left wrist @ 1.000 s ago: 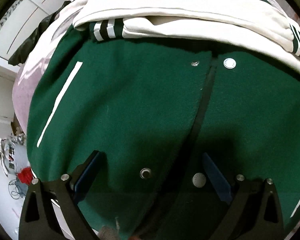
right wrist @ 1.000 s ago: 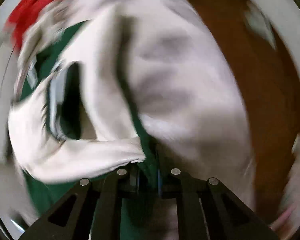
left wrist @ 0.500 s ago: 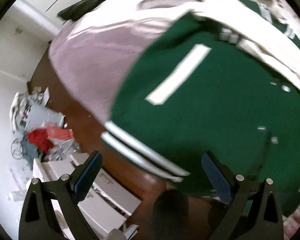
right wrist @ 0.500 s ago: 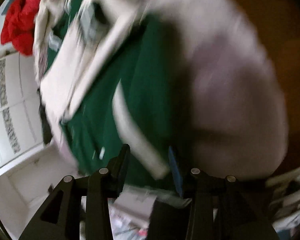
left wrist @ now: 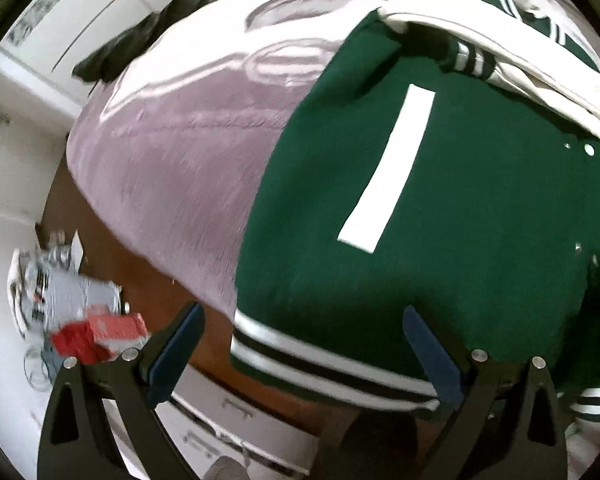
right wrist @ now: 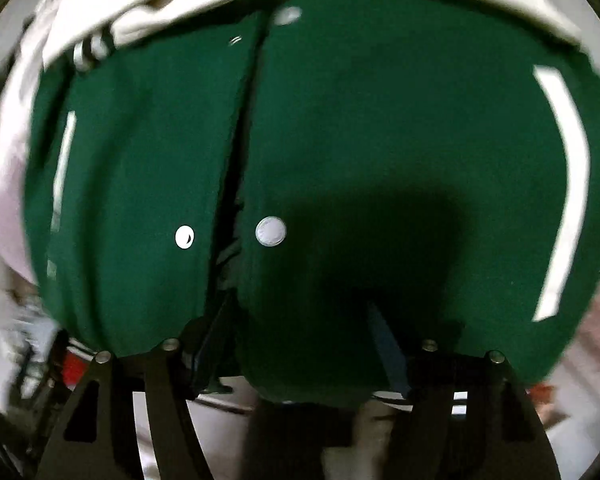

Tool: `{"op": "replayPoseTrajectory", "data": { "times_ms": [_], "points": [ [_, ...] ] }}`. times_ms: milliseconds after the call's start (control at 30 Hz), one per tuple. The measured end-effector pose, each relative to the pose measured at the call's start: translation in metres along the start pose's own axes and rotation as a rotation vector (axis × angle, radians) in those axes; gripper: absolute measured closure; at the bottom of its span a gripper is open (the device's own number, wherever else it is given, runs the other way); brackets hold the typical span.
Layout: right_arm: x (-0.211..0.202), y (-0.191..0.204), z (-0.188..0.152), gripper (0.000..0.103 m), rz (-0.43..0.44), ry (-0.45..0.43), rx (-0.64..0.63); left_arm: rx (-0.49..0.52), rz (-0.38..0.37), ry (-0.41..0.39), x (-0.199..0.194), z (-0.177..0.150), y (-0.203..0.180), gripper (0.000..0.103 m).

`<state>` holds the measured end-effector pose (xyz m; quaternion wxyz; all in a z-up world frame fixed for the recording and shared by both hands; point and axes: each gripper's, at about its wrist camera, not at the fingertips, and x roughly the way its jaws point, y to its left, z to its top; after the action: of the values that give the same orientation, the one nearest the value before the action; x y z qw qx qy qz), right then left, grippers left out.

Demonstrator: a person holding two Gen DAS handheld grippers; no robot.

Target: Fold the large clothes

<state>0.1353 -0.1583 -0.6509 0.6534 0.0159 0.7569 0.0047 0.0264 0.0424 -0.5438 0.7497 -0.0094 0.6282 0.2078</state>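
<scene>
Green jacket is spread front-up on the pinkish bed cover, cream sleeves folded across its far end. White pocket stripe is seen in the left wrist view; front placket with white snap button in the right wrist view.

Left gripper is held over the jacket's striped hem, at the corner near the bed edge. Its jaws are spread wide, nothing is clamped, and the hem is seen between the blue pads but below them; contact cannot be confirmed.

Right gripper is pointed straight down over the jacket's lower front, just right of the placket. Its jaws are opening; green cloth fills the gap in view, no pinch is seen.

Brown wood floor is visible beyond the bed edge, with white drawers and red and grey clutter on it. White wall panels are seen behind, with a dark garment at the bed's far side.
</scene>
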Motion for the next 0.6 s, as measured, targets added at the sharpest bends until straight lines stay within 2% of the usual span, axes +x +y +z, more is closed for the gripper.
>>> {"op": "replayPoseTrajectory", "data": {
  "times_ms": [67,133,167,233,300,333,367,400,500,567,600],
  "points": [
    [-0.014,0.007,-0.010,0.034,-0.006,-0.054,-0.007,0.009,-0.007,-0.008,0.003,0.001,0.000,0.001],
    [-0.017,0.021,-0.018,0.034,-0.076,-0.096,-0.056,0.014,-0.020,0.004,0.012,0.000,-0.001,0.001],
    [-0.004,0.029,-0.019,0.034,-0.146,-0.081,-0.089,0.012,-0.028,0.015,0.017,0.001,0.001,0.001],
    [0.024,0.029,-0.019,0.037,-0.191,-0.033,-0.080,-0.001,-0.044,0.027,0.021,0.001,0.002,0.001],
    [0.025,0.019,-0.019,0.058,-0.195,-0.059,-0.007,-0.010,-0.056,0.035,0.022,0.002,0.003,0.001],
    [0.020,0.016,-0.019,0.077,-0.184,-0.061,0.018,-0.013,-0.060,0.036,0.022,0.001,0.005,0.001],
    [0.013,0.014,-0.020,0.089,-0.153,-0.065,0.036,-0.018,-0.065,0.037,0.021,0.001,0.007,0.001],
    [0.002,0.014,-0.022,0.090,-0.093,-0.075,0.043,-0.021,-0.069,0.040,0.021,0.001,0.006,0.001],
    [-0.013,0.030,-0.028,0.091,-0.035,-0.079,-0.060,-0.018,-0.075,0.042,0.015,0.004,0.013,0.001],
    [-0.007,0.028,-0.025,0.090,-0.019,-0.036,-0.107,-0.017,-0.071,0.030,0.006,0.013,0.021,0.001],
    [-0.001,0.017,-0.020,0.089,0.030,0.016,-0.082,-0.023,-0.069,0.014,0.001,0.020,0.026,0.001]
  ]
}}
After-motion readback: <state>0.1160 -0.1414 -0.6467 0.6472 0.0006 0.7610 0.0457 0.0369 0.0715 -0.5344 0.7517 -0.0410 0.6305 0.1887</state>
